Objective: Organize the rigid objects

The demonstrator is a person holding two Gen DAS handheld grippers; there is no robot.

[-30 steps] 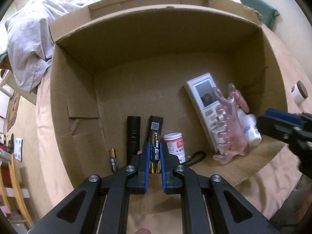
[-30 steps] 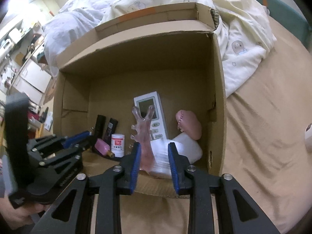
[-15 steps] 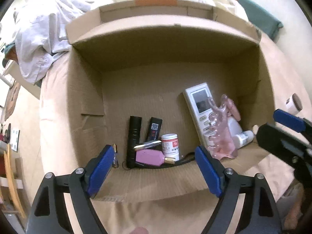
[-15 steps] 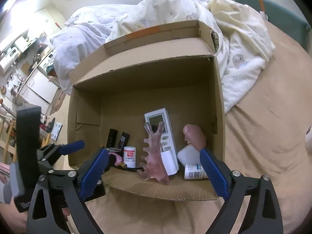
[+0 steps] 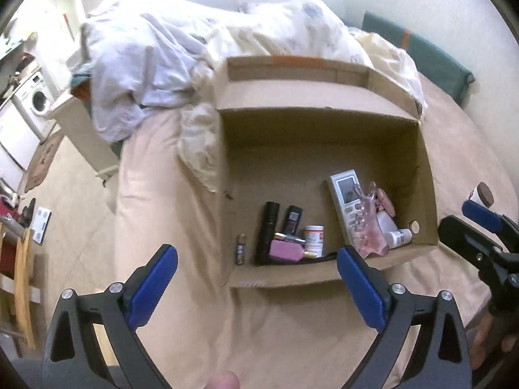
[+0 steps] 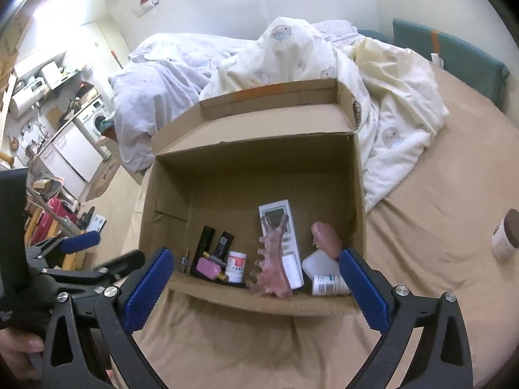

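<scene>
A: Where are you working?

B: I'm standing over a bed (image 6: 438, 227) with a tan sheet, rumpled quilts (image 6: 382, 97) piled at its head and a washing machine (image 6: 94, 118) off to the left. A cardboard box (image 6: 246, 175) is sitting open on the sheet.

A: Why is everything bunched at the box's near wall?

B: I judge that's simply the easiest spot to reach. The remote (image 6: 283, 230) is lying flat with a pink hair claw (image 6: 271, 269) resting across it; a white bottle (image 6: 329, 285) is lying just beside them. To the left, two black sticks (image 5: 269, 230), a red-and-white jar (image 5: 314, 239), a pink bottle (image 5: 285, 250) and a battery (image 5: 240, 249) are clustered together.

A: And your grippers?

B: I'm holding my left gripper (image 5: 258, 283) and my right gripper (image 6: 253, 287) above the box's near edge, tilted down toward it, jaws spread wide, gripping nothing.

A: Anything left out?

B: A brown-lidded cup (image 6: 506, 235) is standing on the sheet, well apart from the box, to my right. Probably that's next.
</scene>
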